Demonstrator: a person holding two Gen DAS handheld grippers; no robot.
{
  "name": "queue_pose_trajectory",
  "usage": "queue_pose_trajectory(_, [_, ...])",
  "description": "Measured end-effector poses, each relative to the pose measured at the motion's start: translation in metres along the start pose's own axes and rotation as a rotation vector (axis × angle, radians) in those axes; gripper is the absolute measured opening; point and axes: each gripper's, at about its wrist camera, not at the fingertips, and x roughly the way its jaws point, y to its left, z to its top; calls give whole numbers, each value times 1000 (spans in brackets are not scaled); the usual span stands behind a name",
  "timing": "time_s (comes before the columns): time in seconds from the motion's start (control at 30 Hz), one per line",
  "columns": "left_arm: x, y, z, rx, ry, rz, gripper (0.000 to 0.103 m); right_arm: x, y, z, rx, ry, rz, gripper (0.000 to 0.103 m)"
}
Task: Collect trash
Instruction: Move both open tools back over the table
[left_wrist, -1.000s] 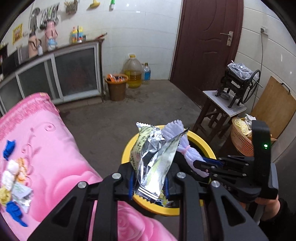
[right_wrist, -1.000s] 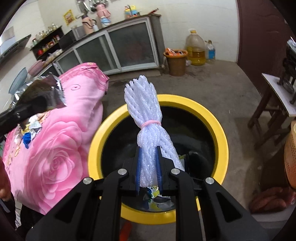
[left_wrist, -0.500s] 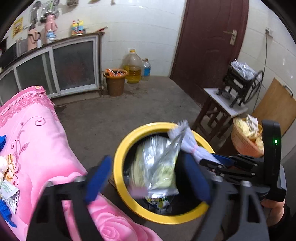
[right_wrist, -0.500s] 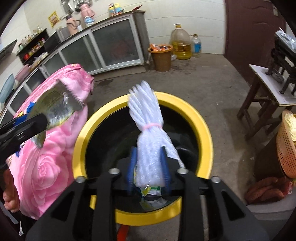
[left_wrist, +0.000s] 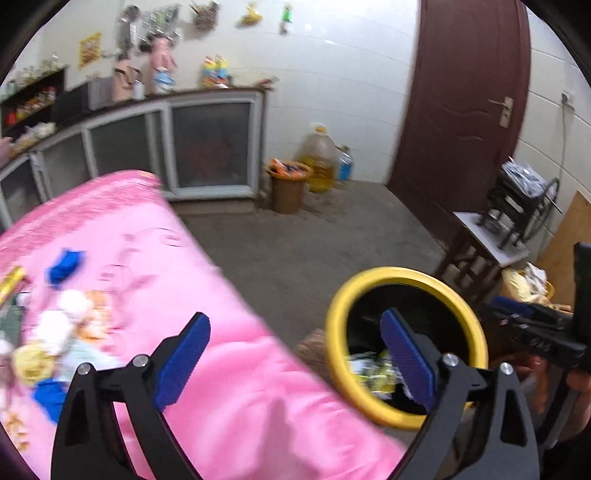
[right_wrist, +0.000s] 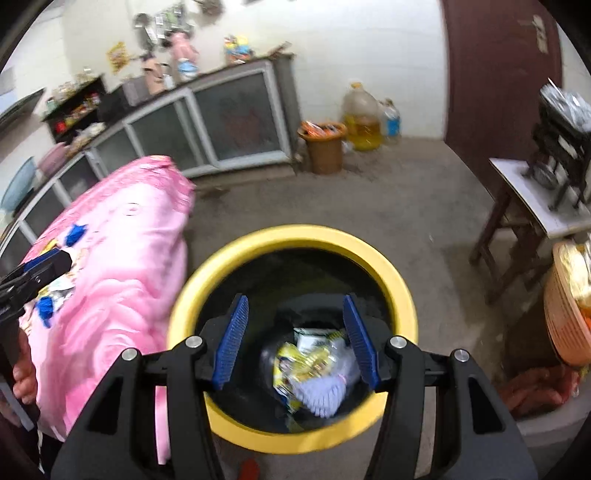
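Note:
The yellow-rimmed black bin (right_wrist: 295, 240) stands on the floor beside the pink-covered table (right_wrist: 118, 266). My right gripper (right_wrist: 295, 341) is open and empty above the bin mouth. Inside lie the white foam net bundle (right_wrist: 325, 395) and the yellow-silver snack wrapper (right_wrist: 295, 365). My left gripper (left_wrist: 295, 358) is open and empty, between the pink cloth (left_wrist: 221, 387) and the bin (left_wrist: 369, 280). Blue scraps (left_wrist: 64, 262) and several wrappers (left_wrist: 48, 354) lie on the cloth at the left.
A brown bin (left_wrist: 288, 184) and an oil jug (left_wrist: 319, 158) stand by the cabinet. A wooden stool with a black machine (left_wrist: 491, 240), an orange basket (right_wrist: 569, 317) and a brown door (left_wrist: 461, 110) are to the right.
Both grippers opened. The snack wrapper and the foam net bundle dropped into the bin. My left gripper swung left, toward the pink table.

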Motion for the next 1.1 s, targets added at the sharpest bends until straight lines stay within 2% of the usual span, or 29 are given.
queue_pose_trajectory(0.13, [-38,55,-10,-22,-43,123,92,-7,50,9,-104,-60,126,52])
queue_pose_trajectory(0.23, [-74,105,-26,-59,-55,222,93,-5,94,14,-182,-66,237,52])
queue_pose_trajectory(0.37, [-117,158,-51,-71,-66,379,95,5,169,12,-306,-27,441,52])
queue_pose_trajectory(0.47, [-138,184,-67,-67,-62,447,95,17,222,5,-392,22,538,52])
queue_pose_trajectory(0.53, [-146,202,-75,-69,-38,488,95,24,250,-3,-439,48,557,52])
queue_pose_trajectory(0.67, [-153,229,-86,-77,-27,509,95,46,299,-4,-491,95,555,52])
queue_pose_trajectory(0.83, [-146,248,-85,-70,-17,511,95,61,321,0,-521,119,552,52])
queue_pose_trajectory(1.1, [-119,272,-62,-131,15,419,95,83,340,5,-527,159,555,52])
